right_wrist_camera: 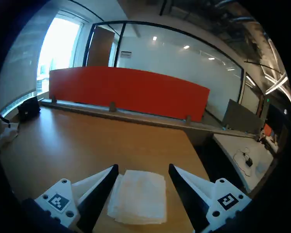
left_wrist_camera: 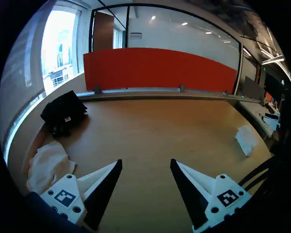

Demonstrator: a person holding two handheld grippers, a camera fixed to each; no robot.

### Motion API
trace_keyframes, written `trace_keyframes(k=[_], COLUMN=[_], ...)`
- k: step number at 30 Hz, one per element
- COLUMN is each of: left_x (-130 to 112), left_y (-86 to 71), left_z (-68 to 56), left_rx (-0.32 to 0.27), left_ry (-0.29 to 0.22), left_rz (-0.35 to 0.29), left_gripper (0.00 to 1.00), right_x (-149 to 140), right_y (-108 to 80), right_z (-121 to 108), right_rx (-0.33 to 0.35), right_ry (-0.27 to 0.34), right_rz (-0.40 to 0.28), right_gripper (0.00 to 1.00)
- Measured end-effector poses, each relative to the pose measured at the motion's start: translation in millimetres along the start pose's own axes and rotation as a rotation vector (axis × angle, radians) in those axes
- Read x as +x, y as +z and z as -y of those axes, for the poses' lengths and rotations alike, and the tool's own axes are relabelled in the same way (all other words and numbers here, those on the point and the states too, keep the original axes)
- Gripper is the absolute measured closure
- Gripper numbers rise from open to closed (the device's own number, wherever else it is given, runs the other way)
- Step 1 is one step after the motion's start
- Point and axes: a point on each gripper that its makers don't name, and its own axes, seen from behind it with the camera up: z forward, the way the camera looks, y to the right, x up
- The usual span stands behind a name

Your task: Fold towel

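While the right gripper [right_wrist_camera: 142,167] hangs over the wooden table [left_wrist_camera: 153,124], its fingers are spread wide and have hold of nothing. Look at what sits between them: a folded towel [right_wrist_camera: 139,194], low in the middle of the right gripper view. It lies flat as a neat layered rectangle, clear of both fingers as far as I can tell. That one looks finished, squared up and set down near the table's edge.

Over to the left gripper view, and the left gripper [left_wrist_camera: 146,160] is just as wide open, with bare wood between its fingers and nothing in its grasp. The same folded piece shows small at the right of that frame.

Now the unfinished business: at the lower left, beside the left finger, sits a crumpled cloth [left_wrist_camera: 48,165], pale and bunched in a heap. It looks like another towel waiting its turn, though I can't be sure. Above it rests a black bag [left_wrist_camera: 63,110]. A red divider [left_wrist_camera: 157,68] runs across the top.

My call: one fold done, both grippers free, and the heap is what's left.
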Motion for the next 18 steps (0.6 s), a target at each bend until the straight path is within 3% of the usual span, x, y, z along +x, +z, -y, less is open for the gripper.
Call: trace_keyframes(k=[9,18], left_x=[42,74], left_y=[5.7,8.6], left_z=[20.2,37.9], left_rx=[0.051,0.090], left_ry=[-0.024,-0.014], left_rz=[-0.144,-0.233], left_gripper=[0.08,0.08], right_x=[28,71], right_y=[0.8,-0.7], right_z=[16,47], right_rx=[-0.005,0.029], right_ry=[0.051,0.078], right_rz=[-0.081,-0.179], right_gripper=[0.00,0.00])
